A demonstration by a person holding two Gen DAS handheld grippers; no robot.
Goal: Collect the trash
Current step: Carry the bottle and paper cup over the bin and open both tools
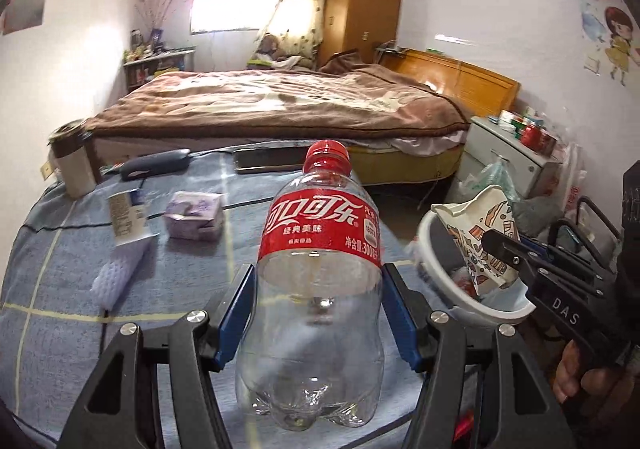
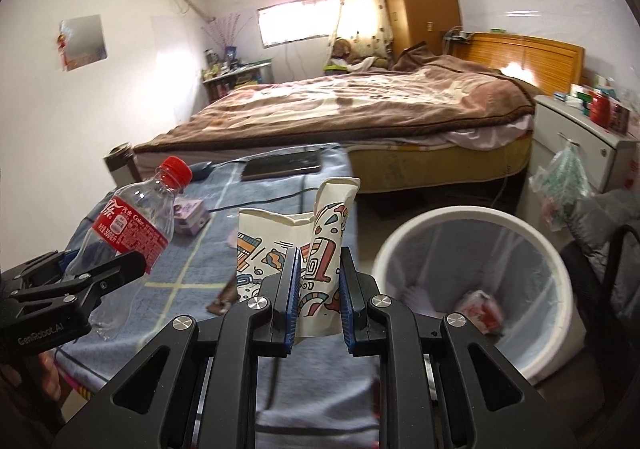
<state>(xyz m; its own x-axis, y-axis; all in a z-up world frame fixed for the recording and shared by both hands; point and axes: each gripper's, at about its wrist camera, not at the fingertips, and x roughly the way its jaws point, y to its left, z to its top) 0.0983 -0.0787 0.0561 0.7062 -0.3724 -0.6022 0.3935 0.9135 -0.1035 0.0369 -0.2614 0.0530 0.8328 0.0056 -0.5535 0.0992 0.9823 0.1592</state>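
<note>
My left gripper point(image 1: 318, 313) is shut on an empty clear cola bottle point(image 1: 320, 269) with a red cap and label, held upright above the blue-covered table point(image 1: 52, 249); the bottle also shows in the right wrist view point(image 2: 132, 225). My right gripper point(image 2: 319, 297) is shut on a crushed patterned paper cup point(image 2: 316, 245), held at the table's right edge beside the white trash bin point(image 2: 476, 289). In the left wrist view the cup point(image 1: 480, 233) hangs over the bin's rim point(image 1: 436, 273). A red wrapper point(image 2: 482, 309) lies inside the bin.
On the table lie a small carton point(image 1: 126, 215), a white sponge point(image 1: 116, 273), a purple tissue pack point(image 1: 196, 215), a thermos point(image 1: 72, 161), a dark case point(image 1: 156, 165) and a tablet point(image 1: 272, 161). A bed point(image 1: 280, 105) stands behind, a nightstand point(image 1: 508, 157) right.
</note>
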